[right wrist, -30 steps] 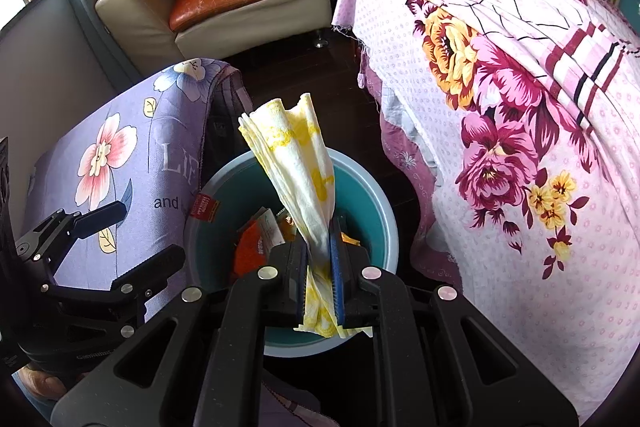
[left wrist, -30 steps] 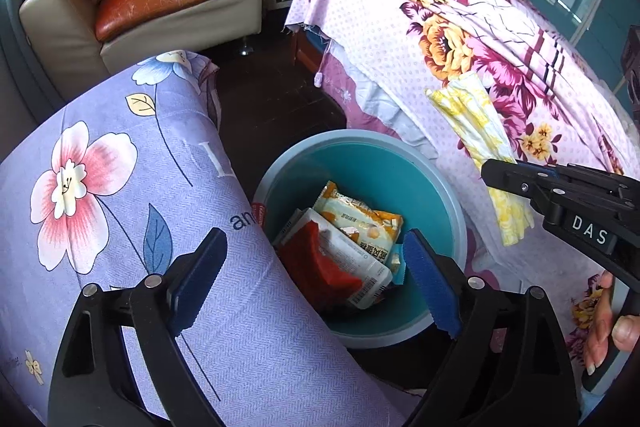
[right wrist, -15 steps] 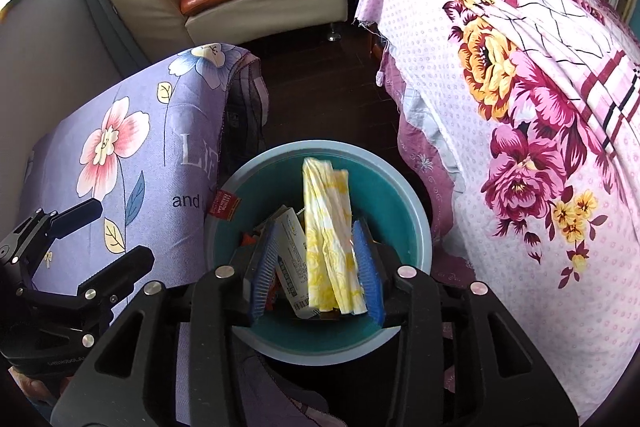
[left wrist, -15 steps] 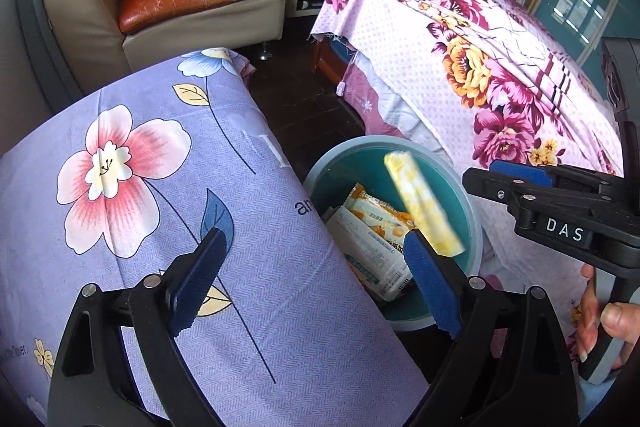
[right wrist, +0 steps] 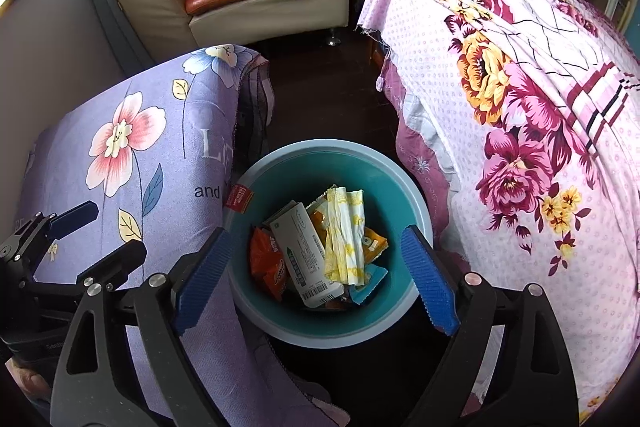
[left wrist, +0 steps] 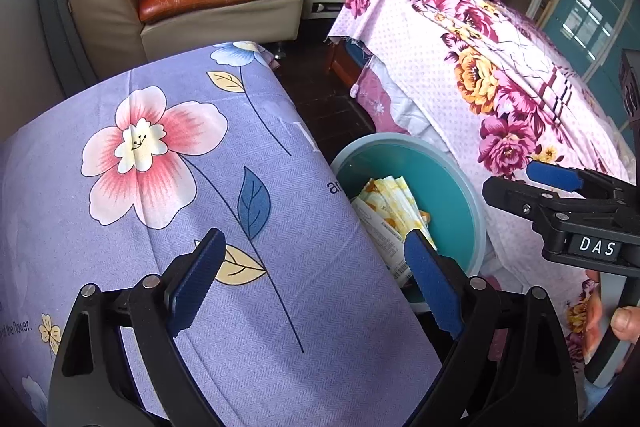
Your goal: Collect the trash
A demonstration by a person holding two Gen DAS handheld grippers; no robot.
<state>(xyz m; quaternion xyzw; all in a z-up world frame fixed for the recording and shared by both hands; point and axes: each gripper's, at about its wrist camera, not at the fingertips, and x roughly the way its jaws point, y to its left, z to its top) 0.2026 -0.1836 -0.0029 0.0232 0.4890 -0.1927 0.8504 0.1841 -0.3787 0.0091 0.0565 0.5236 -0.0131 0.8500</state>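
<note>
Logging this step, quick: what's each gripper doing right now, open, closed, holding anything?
Left gripper: open, holding nothing.
Right gripper: open, holding nothing, above the bin; the yellow wrapper lies inside it.

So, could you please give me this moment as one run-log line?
yellow-white wrapper: lying in teal bin | right gripper: open above bin | left gripper: open, empty, over purple floral cloth

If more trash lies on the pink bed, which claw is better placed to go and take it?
Right, probably. The right claw is open and empty over the bin, next to the bed. The left claw is open too, but over the purple cloth, farther away.
</note>
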